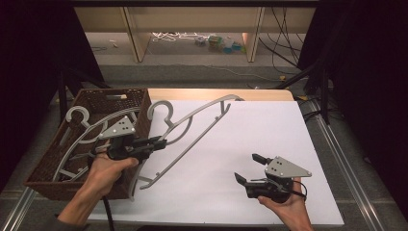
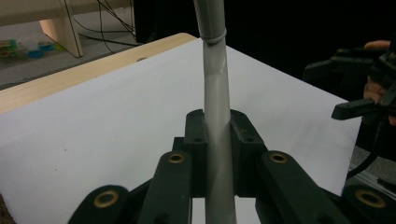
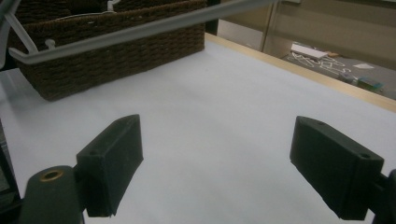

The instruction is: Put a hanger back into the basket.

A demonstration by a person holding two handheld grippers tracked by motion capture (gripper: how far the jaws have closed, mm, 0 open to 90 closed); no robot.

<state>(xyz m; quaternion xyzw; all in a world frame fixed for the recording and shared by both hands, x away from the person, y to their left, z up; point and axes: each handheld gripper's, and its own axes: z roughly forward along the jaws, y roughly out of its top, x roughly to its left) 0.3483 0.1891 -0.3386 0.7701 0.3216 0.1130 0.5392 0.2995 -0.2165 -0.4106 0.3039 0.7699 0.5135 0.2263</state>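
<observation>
My left gripper (image 1: 161,142) is shut on a grey plastic hanger (image 1: 207,107), holding it above the white table sheet beside the wicker basket (image 1: 142,113). In the left gripper view the hanger's bar (image 2: 215,93) runs upright between the closed pads of the left gripper (image 2: 217,135). My right gripper (image 1: 248,167) is at the near right of the table, open, with nothing between its fingers. The right gripper view has the jaws of the right gripper (image 3: 219,154) wide apart over bare sheet, with the hanger (image 3: 140,30) crossing the top in front of the basket (image 3: 116,56).
A second grey hanger (image 1: 77,115) lies in the brown basket at the table's left. The white sheet (image 1: 260,125) covers the table, with a wooden edge (image 1: 216,92) at the back. Shelving legs and cables stand on the floor beyond.
</observation>
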